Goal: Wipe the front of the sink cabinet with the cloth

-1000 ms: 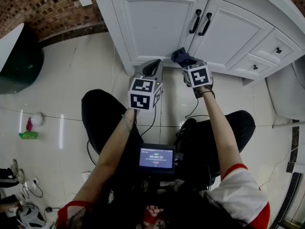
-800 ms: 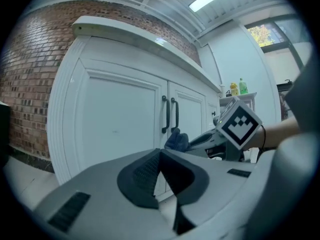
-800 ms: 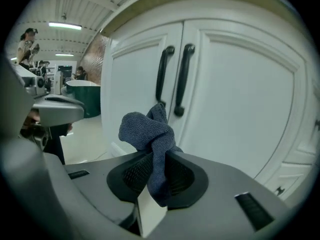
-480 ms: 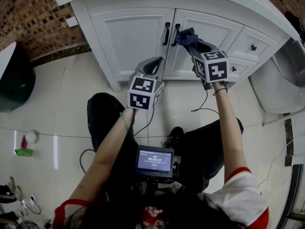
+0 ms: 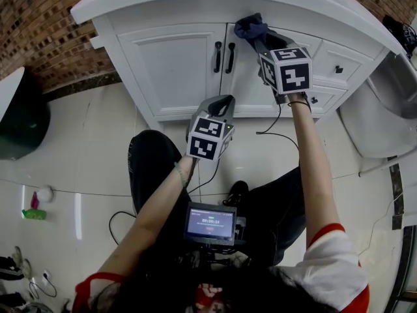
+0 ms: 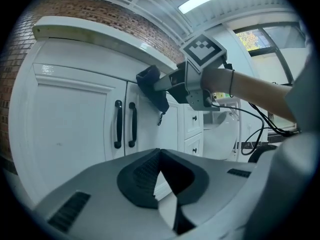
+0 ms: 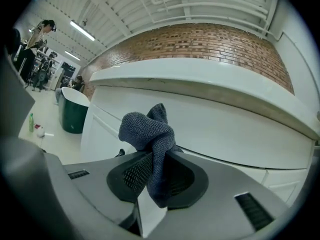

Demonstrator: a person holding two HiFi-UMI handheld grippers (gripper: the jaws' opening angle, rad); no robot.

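Observation:
The white sink cabinet (image 5: 176, 64) fills the top of the head view, with two doors bearing black handles (image 5: 223, 56). My right gripper (image 5: 255, 32) is shut on a dark blue cloth (image 5: 250, 25), which it holds against the top of the right door, just under the countertop edge. The cloth (image 7: 152, 139) bunches out between the jaws in the right gripper view. My left gripper (image 5: 220, 103) hangs lower, in front of the cabinet's base, shut with nothing in it. From the left gripper view the cloth (image 6: 154, 86) shows against the door, right of the handles (image 6: 125, 124).
A white toilet or basin (image 5: 374, 119) stands right of the cabinet. A dark green bin (image 5: 19, 119) sits at the left by the brick wall (image 5: 45, 25). A small bottle (image 5: 34, 212) lies on the tiled floor. A screen (image 5: 210, 222) rests on the person's lap.
My right gripper has carried the cloth up the cabinet front, from near the base past the handles to the top of the door. The left gripper stayed low.

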